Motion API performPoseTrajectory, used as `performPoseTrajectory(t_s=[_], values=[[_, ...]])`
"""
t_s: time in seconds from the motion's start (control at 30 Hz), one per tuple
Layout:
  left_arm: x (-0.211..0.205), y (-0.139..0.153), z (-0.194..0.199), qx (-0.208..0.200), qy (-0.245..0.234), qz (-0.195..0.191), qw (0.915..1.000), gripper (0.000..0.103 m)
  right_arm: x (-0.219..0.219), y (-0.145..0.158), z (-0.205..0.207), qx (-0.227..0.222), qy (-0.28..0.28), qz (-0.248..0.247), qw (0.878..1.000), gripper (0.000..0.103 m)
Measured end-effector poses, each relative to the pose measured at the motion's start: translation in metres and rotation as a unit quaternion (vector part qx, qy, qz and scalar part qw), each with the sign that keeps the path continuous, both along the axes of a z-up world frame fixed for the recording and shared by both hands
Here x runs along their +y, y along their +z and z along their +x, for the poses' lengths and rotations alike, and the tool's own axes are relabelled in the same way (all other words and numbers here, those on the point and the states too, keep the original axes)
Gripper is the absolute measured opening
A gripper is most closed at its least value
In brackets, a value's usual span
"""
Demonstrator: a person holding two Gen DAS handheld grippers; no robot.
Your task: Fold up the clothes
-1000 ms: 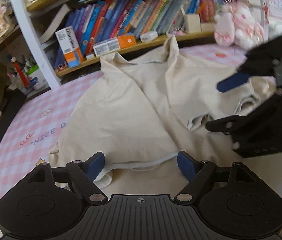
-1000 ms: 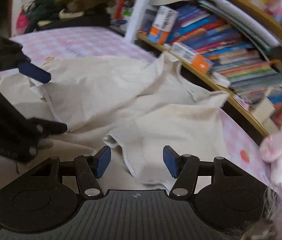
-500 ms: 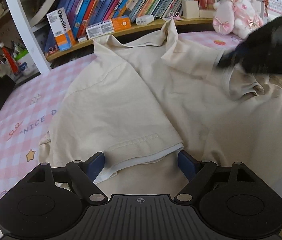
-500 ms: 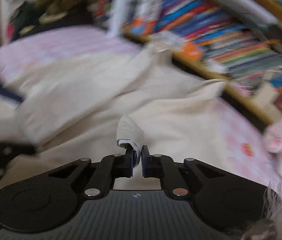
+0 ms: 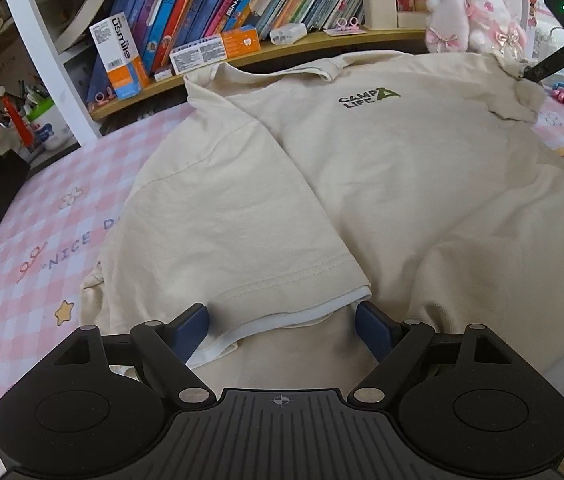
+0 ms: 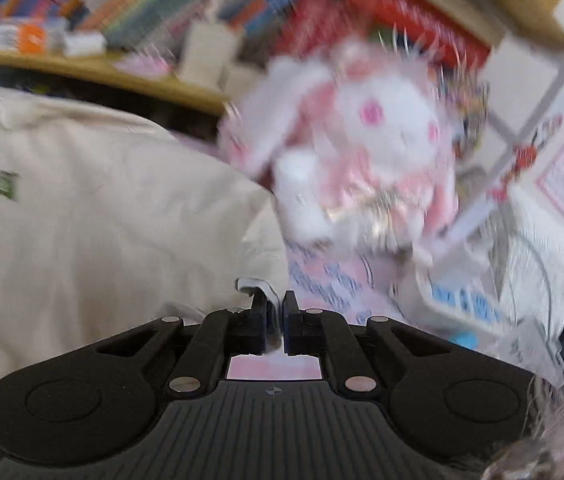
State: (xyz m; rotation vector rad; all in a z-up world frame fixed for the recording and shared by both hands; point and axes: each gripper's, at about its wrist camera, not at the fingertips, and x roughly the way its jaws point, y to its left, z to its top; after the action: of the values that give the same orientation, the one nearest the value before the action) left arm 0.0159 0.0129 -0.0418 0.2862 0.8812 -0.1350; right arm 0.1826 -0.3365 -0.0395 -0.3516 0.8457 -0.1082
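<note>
Cream cotton T-shirt with green chest print, spread across the pink-checked desk to its shelf-side edge: light, limp; right gripper pinches its far sleeve, left gripper wide, empty, at near sleeve hem.

**Room around the shirt**

The pink checked cloth left of the shirt lies bare, so a hand can pass there. Behind the collar the wooden shelf with its books and boxes closes the far side. At the right far corner a plush rabbit stands just beside the shirt's edge, crowding the right gripper.
</note>
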Motion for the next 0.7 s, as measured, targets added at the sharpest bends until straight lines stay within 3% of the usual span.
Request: performPoseTrajectory(t_s=[0.3, 0.4, 0.43, 0.47, 0.6, 0.7], values=[[0.000, 0.004, -0.004, -0.007, 0.010, 0.016, 0.9998, 0.083, -0.007, -0.018, 0.015, 0.019, -0.025, -0.033, 0.999, 0.008], [-0.001, 0.006, -0.007, -0.013, 0.012, 0.025, 0.9995, 0.083, -0.006, -0.016, 0.012, 0.007, -0.023, -0.048, 0.999, 0.027], [-0.001, 0.008, -0.008, -0.016, 0.014, 0.027, 0.9994, 0.083, -0.006, -0.014, 0.011, 0.001, -0.023, -0.053, 0.998, 0.040], [-0.001, 0.009, -0.009, -0.018, 0.017, 0.028, 0.9993, 0.083, -0.007, -0.010, 0.007, -0.007, -0.024, -0.044, 0.999, 0.046], [0.000, 0.012, -0.011, -0.028, 0.032, 0.030, 0.9987, 0.083, -0.010, 0.014, -0.020, -0.040, -0.022, 0.023, 0.999, 0.049], [-0.001, 0.015, -0.012, -0.037, 0.042, 0.029, 0.9981, 0.083, 0.002, 0.029, -0.049, -0.047, 0.012, 0.061, 0.997, 0.049]])
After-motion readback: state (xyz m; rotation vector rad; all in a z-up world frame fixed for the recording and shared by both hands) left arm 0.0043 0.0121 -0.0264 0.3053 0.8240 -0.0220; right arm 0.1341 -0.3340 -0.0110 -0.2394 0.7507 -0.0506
